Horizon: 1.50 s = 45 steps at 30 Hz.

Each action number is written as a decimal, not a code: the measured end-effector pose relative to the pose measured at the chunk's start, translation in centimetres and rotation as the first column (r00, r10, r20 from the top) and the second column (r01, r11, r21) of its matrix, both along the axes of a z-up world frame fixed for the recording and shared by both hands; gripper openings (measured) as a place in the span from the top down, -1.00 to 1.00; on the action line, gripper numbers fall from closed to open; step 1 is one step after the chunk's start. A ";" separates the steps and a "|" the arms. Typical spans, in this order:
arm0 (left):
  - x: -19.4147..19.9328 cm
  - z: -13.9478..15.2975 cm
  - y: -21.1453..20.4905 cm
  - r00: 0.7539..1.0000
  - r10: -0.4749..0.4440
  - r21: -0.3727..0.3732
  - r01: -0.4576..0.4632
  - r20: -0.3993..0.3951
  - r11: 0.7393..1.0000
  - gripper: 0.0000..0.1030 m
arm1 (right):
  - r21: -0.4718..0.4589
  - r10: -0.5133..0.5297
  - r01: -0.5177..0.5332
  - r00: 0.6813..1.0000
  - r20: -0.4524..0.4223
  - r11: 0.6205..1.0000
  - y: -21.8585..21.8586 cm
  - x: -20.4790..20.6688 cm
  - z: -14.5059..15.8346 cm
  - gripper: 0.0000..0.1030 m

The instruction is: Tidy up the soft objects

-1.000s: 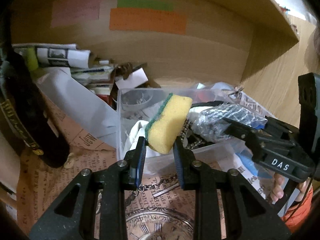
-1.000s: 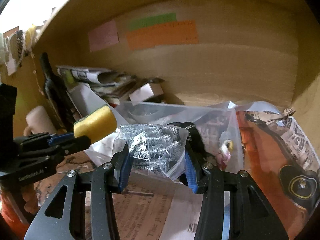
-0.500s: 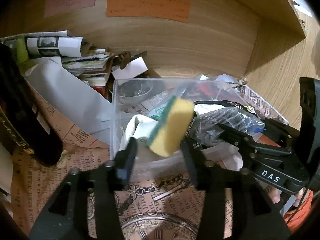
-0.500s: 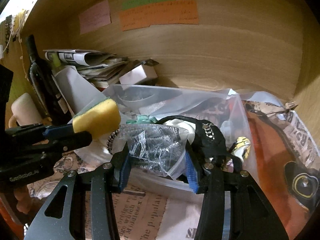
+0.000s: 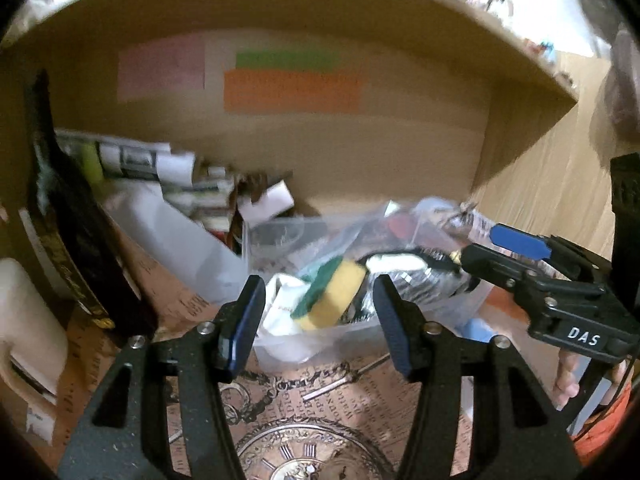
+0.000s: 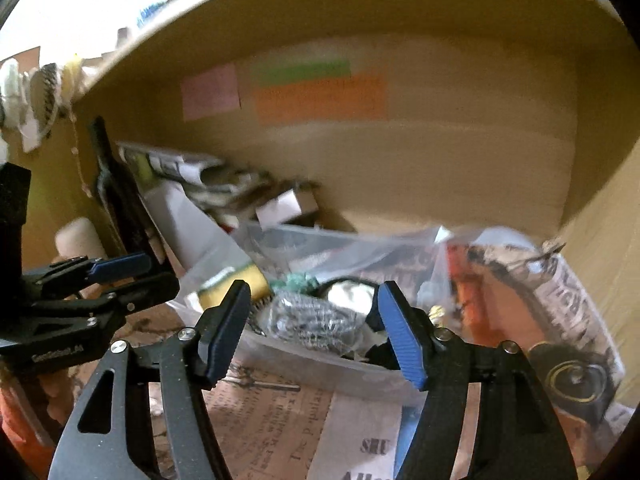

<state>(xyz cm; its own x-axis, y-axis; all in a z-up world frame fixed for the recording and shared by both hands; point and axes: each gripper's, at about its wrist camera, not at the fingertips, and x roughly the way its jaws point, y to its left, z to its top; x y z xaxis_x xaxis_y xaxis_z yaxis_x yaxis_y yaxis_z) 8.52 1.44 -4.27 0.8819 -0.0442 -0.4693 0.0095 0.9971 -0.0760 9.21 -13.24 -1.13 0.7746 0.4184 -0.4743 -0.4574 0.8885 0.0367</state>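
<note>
A yellow sponge with a green scrub side [image 5: 330, 296] lies in the clear plastic bin [image 5: 280, 344] on a shelf; it also shows in the right wrist view [image 6: 240, 284]. A clear bag of silver steel wool [image 6: 316, 322] lies in the bin beside it, seen in the left wrist view too [image 5: 420, 288]. My left gripper [image 5: 320, 320] is open and empty just in front of the sponge. My right gripper [image 6: 312, 328] is open and empty just in front of the steel wool bag.
The bin also holds a black strap, white cloth and plastic bags. A dark bottle [image 5: 68, 240] stands at the left, with rolled newspapers [image 5: 132, 156] behind. A printed bag [image 6: 540, 300] lies right of the bin. Wooden shelf walls close in at back and right.
Both grippers opened. The sponge and the steel wool bag dropped into the bin, and both grippers pulled back a little.
</note>
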 end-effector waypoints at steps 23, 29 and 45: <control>-7.6 5.6 -1.8 0.964 0.027 0.036 -0.038 0.264 0.999 -0.75 | 0.072 0.016 -0.032 0.976 0.217 0.997 -1.8 -7.3 5.3 -0.73; -8.2 5.7 -2.1 0.960 0.032 0.029 -0.042 0.277 0.999 -0.90 | 0.086 0.010 -0.031 0.972 0.234 0.996 -2.0 -8.0 5.4 -0.94; -8.5 5.5 -1.9 0.960 0.035 0.017 -0.041 0.277 0.999 -0.98 | 0.097 0.005 -0.028 0.973 0.231 0.995 -2.0 -8.2 5.3 -0.99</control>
<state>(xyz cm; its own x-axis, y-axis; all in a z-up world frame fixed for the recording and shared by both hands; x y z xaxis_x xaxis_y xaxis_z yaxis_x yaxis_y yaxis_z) 0.01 -0.51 1.26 0.9782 0.0000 -0.2075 -0.0112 0.9985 -0.0531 1.00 -15.28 4.12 0.8507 0.4679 -0.2394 -0.4783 0.8780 0.0164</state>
